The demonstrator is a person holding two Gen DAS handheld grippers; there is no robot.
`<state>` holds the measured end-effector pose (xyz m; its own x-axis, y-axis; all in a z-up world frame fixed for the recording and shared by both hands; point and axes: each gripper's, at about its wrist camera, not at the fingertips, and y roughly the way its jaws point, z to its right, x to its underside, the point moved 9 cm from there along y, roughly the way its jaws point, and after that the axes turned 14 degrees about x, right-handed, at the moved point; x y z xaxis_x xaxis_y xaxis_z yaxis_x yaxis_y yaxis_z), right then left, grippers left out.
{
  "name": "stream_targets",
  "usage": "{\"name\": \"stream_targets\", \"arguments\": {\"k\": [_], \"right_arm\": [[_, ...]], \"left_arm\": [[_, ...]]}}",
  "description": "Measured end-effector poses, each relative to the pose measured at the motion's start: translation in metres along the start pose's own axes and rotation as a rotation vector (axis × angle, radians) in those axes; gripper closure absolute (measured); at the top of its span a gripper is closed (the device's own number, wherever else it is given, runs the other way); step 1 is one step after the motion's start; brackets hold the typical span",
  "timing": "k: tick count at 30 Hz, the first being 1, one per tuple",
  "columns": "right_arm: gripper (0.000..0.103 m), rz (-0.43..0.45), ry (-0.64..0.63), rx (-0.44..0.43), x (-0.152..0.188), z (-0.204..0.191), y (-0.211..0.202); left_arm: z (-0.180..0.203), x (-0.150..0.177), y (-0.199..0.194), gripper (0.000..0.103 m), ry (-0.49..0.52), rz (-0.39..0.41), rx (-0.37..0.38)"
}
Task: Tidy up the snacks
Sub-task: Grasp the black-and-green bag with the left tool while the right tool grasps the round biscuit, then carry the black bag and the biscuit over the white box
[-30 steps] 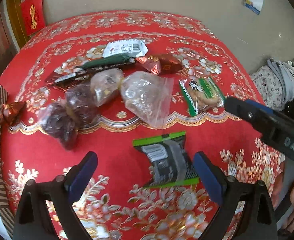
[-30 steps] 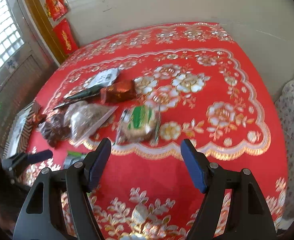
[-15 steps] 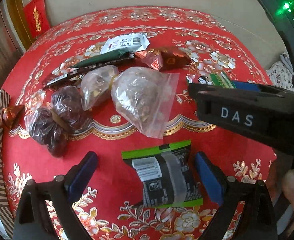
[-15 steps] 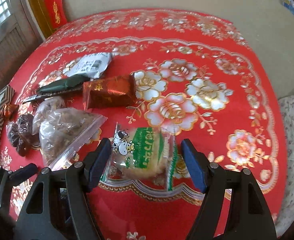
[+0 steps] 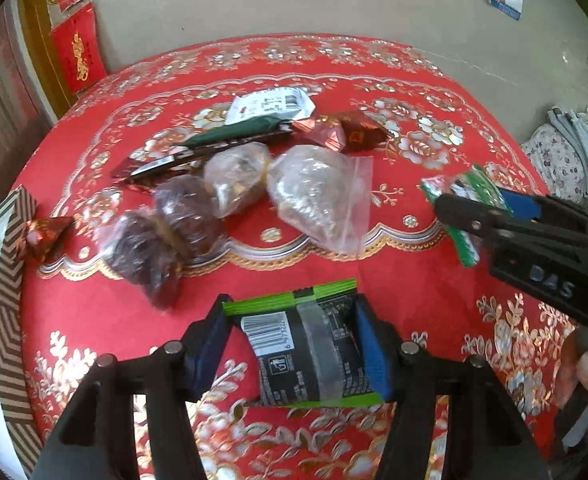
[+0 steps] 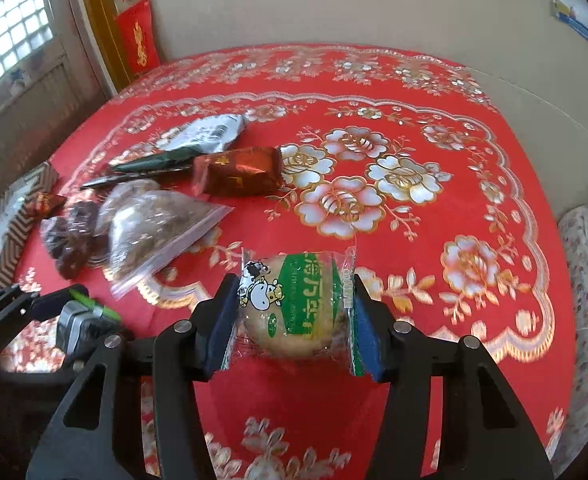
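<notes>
I am pinching the black and green packet (image 5: 306, 354) in my left tongs (image 5: 294, 344) and the cake packet (image 6: 294, 304) in my right tongs (image 6: 294, 320), both closed on crinkly wrapper sides just above the table (image 6: 434, 280). Slick film may be slipping out. Other snacks are lying ahead, including the clear bag (image 5: 318, 196).

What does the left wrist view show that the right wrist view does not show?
Only the left wrist view shows the barcode on the black and green packet, clamped by the left gripper. Only the right wrist view shows the window and the cow picture on the green cake packet, clamped by the right gripper. Both show the red tablecloth, the clear zip bag and the dark dates bag.
</notes>
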<state>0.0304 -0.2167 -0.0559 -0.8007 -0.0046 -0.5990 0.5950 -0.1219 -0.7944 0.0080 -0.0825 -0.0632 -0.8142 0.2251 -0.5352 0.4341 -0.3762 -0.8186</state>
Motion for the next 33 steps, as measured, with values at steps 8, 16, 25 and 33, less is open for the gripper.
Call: {"name": "stream_targets", "arguments": {"k": [8,16,25,33], "right_arm": [[0.050,0.037,0.042,-0.042,0.011,-0.010,-0.034],[0.050,0.084,-0.020,-0.086,0.004,-0.051,-0.063],[0.050,0.128,-0.104,-0.157,-0.013,-0.112,-0.080],[0.050,0.145,-0.176,-0.210,-0.023,-0.165,-0.086]], "left_arm": [[-0.006,-0.002,-0.040,0.041,0.043,0.086,-0.014],[-0.042,-0.008,-0.083,0.041,0.009,0.172,-0.071],[-0.105,-0.001,-0.123,0.041,-0.074,0.227,-0.159],[-0.159,0.015,-0.143,0.041,-0.137,0.243,-0.247]]}}
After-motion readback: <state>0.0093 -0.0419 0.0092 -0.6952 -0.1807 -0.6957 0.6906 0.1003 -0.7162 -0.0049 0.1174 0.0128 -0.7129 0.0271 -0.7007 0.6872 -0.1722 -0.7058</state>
